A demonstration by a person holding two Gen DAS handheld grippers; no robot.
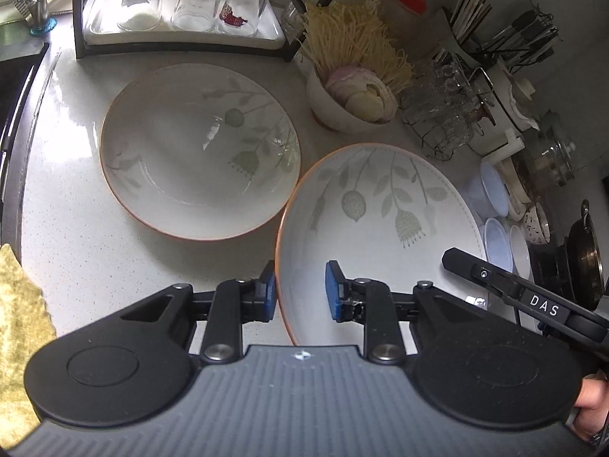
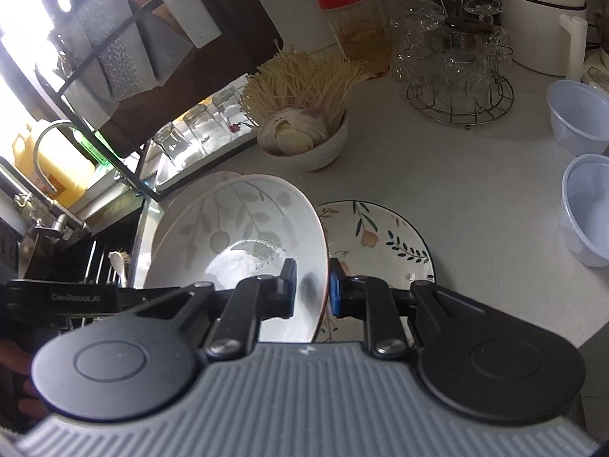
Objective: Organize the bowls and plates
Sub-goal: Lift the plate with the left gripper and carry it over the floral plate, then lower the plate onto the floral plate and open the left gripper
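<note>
Countertop (image 2: 437, 190); lifted bowl (image 2: 243, 228) hides flowered plate (image 2: 380, 240).

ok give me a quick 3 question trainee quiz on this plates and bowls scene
1. True or false: both grippers straddle the rim of the same leaf-pattern bowl.
2. What lies on the counter under the right side of that bowl? A) a flowered plate B) a cloth C) a lid
3. Fill in: the second leaf bowl sits on the counter in front of the tray of upturned ____.

Key:
1. True: left gripper and right gripper each have one pad inside, one outside.
2. A, the plate.
3. Glasses.
</note>
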